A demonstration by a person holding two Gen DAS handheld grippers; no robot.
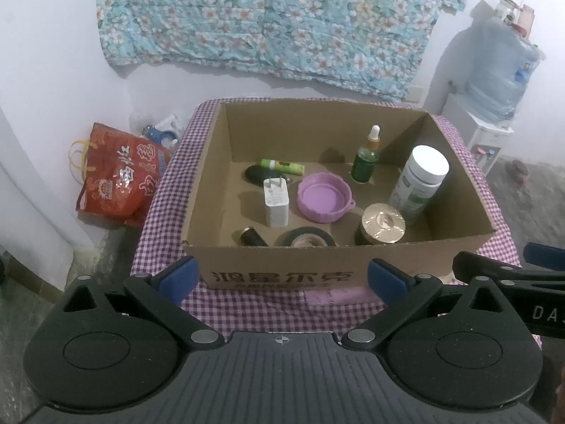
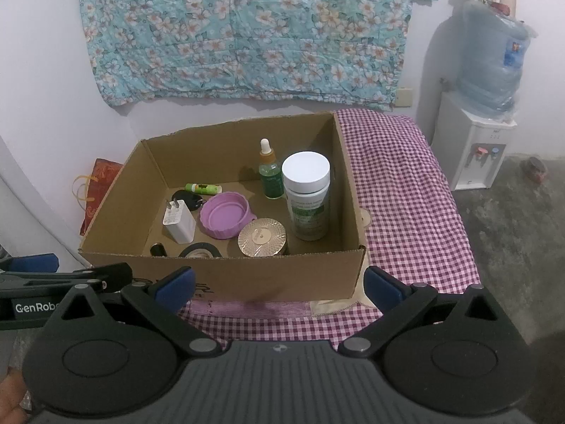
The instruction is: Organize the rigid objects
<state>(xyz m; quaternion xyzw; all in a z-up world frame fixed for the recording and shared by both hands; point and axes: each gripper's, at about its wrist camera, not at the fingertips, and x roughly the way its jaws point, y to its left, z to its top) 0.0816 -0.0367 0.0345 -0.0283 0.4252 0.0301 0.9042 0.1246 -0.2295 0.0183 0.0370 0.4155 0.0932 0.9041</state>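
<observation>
Guessing the white-capped bottle is light, slick plastic; grab mid-body. Left gripper and right gripper both spread, empty.

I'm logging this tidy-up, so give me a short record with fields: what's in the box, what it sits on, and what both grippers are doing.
container: cardboard box, open top
surface: purple checked tablecloth
upright in box: white-capped bottle, green dropper bottle, white charger
lying in box: purple lid, gold-lidded jar, tape roll, green tube
left gripper: open, empty, in front of the box
right gripper: open, empty, in front of the box
</observation>
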